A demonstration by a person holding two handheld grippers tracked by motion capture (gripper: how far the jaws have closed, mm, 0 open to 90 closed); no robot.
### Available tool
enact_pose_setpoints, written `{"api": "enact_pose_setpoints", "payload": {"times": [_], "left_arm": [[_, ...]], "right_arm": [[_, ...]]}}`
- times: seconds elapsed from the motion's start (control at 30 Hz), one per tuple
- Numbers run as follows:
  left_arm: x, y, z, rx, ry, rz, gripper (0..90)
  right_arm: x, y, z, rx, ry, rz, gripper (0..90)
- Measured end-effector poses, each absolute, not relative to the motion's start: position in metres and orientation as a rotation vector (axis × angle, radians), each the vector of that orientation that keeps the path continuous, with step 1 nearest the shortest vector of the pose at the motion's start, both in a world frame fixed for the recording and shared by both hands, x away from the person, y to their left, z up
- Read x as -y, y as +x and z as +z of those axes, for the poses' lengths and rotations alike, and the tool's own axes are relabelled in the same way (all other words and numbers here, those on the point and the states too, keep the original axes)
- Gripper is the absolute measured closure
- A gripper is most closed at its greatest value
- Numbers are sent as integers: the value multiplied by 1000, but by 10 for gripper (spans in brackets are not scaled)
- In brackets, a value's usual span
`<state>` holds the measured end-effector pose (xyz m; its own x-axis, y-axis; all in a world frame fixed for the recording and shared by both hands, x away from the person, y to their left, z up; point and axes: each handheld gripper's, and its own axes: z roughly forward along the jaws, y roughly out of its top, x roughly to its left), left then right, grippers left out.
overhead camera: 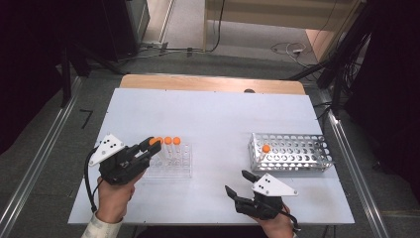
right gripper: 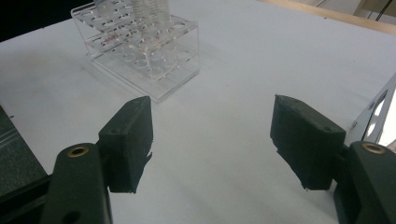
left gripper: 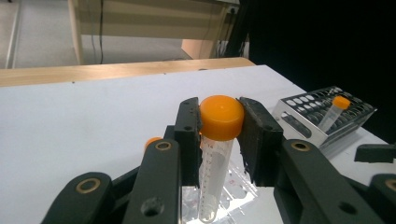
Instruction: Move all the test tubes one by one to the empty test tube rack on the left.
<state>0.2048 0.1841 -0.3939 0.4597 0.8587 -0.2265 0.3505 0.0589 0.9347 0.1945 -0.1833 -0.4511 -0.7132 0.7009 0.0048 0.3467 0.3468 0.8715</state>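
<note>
the left gripper (left gripper: 219, 123) holds a clear plastic tube with an orange screw cap (left gripper: 218, 140), its jaws clamped on either side of the cap. in the left gripper view the tube hangs upright, its rounded bottom just above or barely inside the clear acrylic tube rack (left gripper: 236, 196); i cannot tell whether it has fully cleared its hole. in the high view the same gripper (overhead camera: 154, 144) sits at the left end of that rack (overhead camera: 171, 171), where two more orange-capped tubes (overhead camera: 172, 141) stand in the back row.

the right gripper (right gripper: 211, 140) rests low over the white table top (right gripper: 224, 84), its jaws wide apart with nothing between them. in the high view it lies near the front edge (overhead camera: 238, 184), just in front of the perforated metal rack (overhead camera: 292, 153), which stands on the right side of the table and already carries one orange-capped tube (overhead camera: 266, 148) leaning in a hole near its left end.

judging from this, the step in hand is the pick: one tube is gripped at the acrylic rack and is meant for the metal one. the next move calls for lifting the tube straight up until its tip is free, carrying it across the table to the right, and lining it up over an empty hole beside the leaning tube. the grip is on the cap only, so the tube could swing; a steady, upright carry seems wise.
</note>
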Motion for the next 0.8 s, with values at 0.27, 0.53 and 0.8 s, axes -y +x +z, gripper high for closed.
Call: {"api": "enact_pose_setpoints", "payload": {"times": [0.27, 0.53, 0.8], "left_arm": [[-193, 208, -394, -1135, 1510, 571, 696], [-198, 213, -394, -1160, 1498, 608, 696], [-203, 218, -394, -1180, 1493, 645, 696]], "right_arm": [[183, 195, -452, -2248, 926, 1313, 283], [183, 195, -452, -2248, 926, 1312, 283], [183, 195, -452, -2248, 929, 1313, 283]]}}
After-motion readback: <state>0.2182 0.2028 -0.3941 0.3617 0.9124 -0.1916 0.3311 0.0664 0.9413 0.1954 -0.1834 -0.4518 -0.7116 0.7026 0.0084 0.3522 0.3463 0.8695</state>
